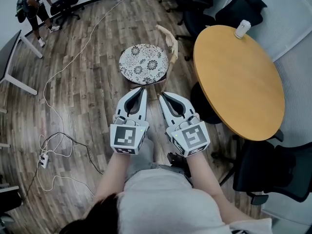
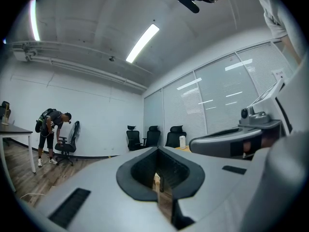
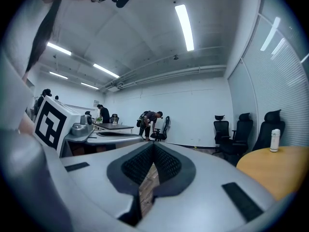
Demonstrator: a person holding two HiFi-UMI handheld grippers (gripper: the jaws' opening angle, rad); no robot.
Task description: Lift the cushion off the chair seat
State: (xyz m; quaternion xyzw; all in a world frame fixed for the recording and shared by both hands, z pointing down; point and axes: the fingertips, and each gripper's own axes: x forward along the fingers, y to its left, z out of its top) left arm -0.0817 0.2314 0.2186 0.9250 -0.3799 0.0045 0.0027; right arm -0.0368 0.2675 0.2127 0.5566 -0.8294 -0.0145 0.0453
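The cushion (image 1: 144,64) is lying untouched on the chair (image 1: 169,42); the left gripper (image 1: 140,91) and right gripper (image 1: 163,95) are hovering on its near side, both pressed together, empty, lift not yet begun

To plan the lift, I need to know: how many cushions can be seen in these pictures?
1. The round floral cushion lies on the seat of the wooden chair, left of the round table in the head view. None shows elsewhere; others could be hidden.

chair (image 1: 169,42): seat hidden under cushion (image 1: 144,64) | office chair (image 1: 275,173): cut by right edge
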